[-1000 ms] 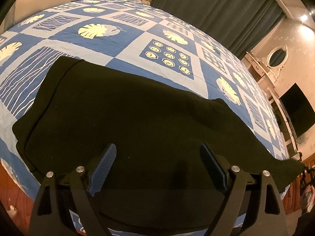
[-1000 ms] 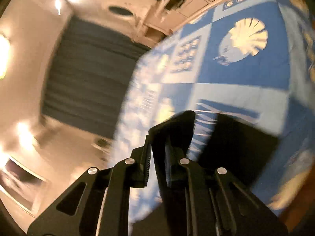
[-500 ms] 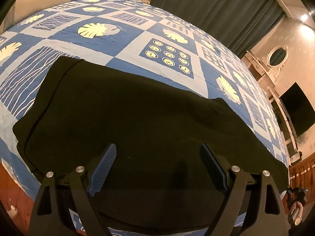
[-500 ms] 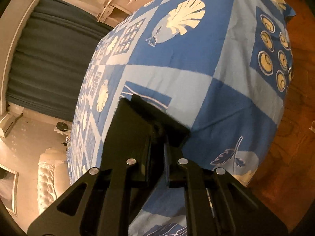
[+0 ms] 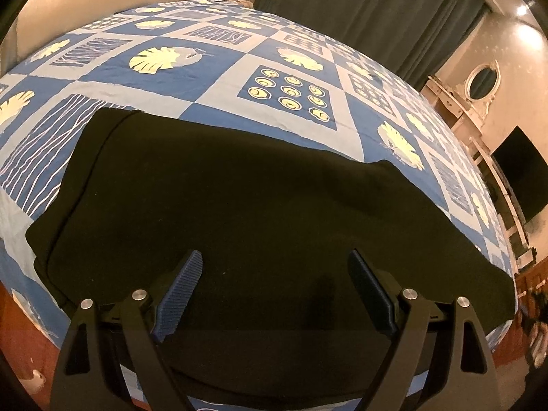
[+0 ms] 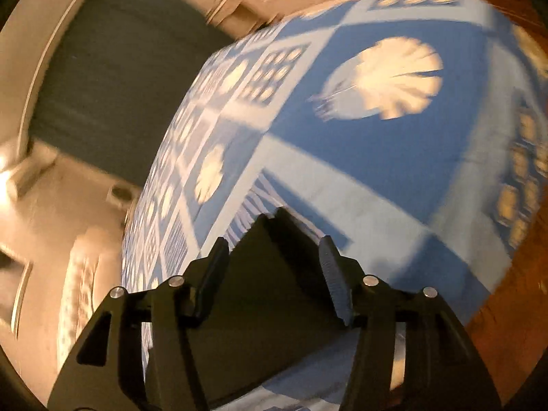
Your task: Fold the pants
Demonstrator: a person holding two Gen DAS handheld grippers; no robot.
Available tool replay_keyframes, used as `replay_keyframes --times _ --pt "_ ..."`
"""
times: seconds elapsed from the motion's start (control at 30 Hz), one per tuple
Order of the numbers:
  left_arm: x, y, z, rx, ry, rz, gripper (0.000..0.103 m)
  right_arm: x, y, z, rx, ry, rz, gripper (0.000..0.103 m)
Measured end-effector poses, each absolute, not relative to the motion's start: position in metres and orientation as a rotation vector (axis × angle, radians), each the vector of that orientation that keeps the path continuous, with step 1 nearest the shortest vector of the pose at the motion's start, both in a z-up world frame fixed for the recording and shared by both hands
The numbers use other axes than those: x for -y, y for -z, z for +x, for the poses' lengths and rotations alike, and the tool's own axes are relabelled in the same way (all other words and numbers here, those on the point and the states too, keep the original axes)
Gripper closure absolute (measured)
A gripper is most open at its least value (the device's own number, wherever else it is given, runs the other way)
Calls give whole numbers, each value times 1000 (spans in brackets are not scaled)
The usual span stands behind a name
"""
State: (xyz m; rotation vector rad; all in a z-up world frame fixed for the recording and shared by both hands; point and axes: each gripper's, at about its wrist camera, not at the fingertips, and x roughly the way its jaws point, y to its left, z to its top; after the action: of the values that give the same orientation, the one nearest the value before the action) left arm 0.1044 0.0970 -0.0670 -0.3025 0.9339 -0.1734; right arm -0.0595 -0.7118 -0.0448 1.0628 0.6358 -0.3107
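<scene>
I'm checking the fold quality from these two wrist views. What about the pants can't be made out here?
- Near hem of the pants, left wrist view: hidden behind the open left gripper.
- Pants, right wrist view: motion blur; only one corner shows between the opening right gripper jaws.
- Layers and creases: fabric too dark.

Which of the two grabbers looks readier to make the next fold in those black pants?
Probably the left gripper: it hangs wide open, centred over the pants near their edge. The right gripper is at one corner, its jaws opening off the cloth.
</scene>
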Motion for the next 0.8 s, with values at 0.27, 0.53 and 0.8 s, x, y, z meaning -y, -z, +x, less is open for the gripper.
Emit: replay_keyframes --times 0.27,0.53,0.8 --pt "-88 68 104 -943 169 -218 17 718 63 13 -816 217 934 94" --pt "-79 70 101 -938 168 -119 17 742 68 4 -791 465 843 91" --pt "-86 61 98 -907 172 -177 17 675 37 -32 -669 154 866 46"
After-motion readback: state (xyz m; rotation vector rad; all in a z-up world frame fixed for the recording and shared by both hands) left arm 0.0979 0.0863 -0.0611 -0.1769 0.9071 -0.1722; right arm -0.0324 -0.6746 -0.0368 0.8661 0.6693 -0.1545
